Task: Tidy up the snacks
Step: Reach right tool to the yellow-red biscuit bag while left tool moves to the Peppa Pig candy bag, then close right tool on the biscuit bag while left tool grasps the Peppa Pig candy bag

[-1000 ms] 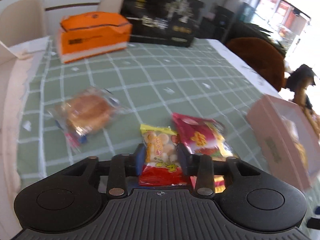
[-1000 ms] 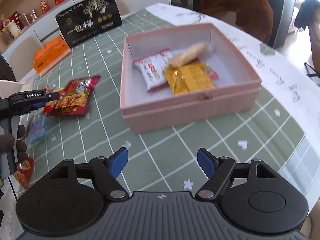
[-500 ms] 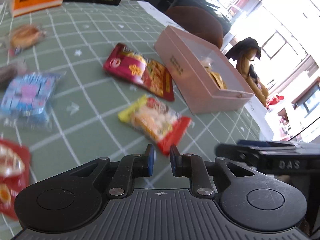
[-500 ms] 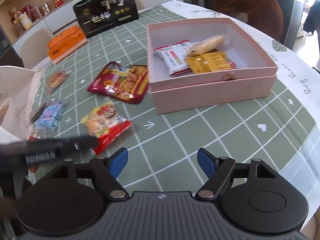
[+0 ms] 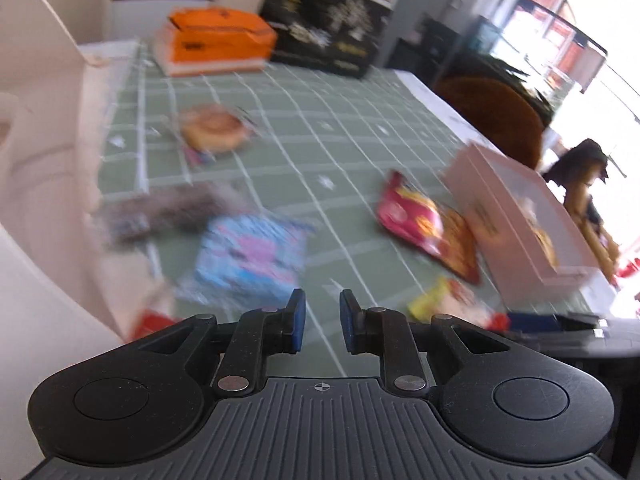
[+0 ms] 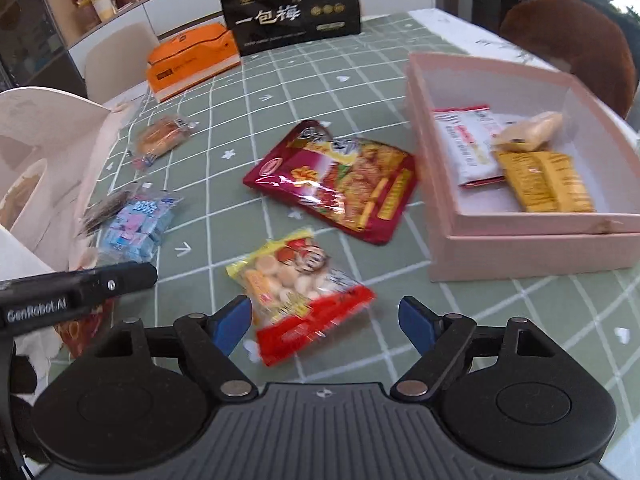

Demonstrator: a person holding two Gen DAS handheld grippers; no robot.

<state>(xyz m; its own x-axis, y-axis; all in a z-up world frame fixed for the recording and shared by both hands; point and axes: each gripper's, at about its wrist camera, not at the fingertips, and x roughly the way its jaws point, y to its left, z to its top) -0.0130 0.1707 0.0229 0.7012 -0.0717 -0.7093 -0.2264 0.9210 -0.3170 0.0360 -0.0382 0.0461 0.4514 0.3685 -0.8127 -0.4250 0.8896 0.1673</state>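
Note:
A yellow-and-red biscuit packet [image 6: 298,292] lies flat on the green checked cloth, just ahead of my right gripper [image 6: 324,320]. Its jaws are opening, and the packet's near end sits between the blue fingertips without touching the pads. A dark red snack bag [image 6: 340,180] lies beyond it, beside the open pink box [image 6: 520,248], which holds three packets. My left gripper [image 5: 322,320] is shut with nothing in it. It hovers near a blue packet [image 5: 252,256]. The biscuit packet [image 5: 444,304] lies to its right, blurred.
A wrapped bun [image 6: 160,138] and a dark wrapped snack [image 6: 106,208] lie to the left. An orange box [image 6: 188,64] and a black bag [image 6: 288,8] stand at the far edge. A white carton [image 5: 40,160] rises at the left. A brown chair [image 6: 580,40] stands behind the box.
The left gripper let go of the biscuit packet, shut, and swung left toward the blue packet. The right gripper moved left from the pink box to the biscuit packet and spread wider.

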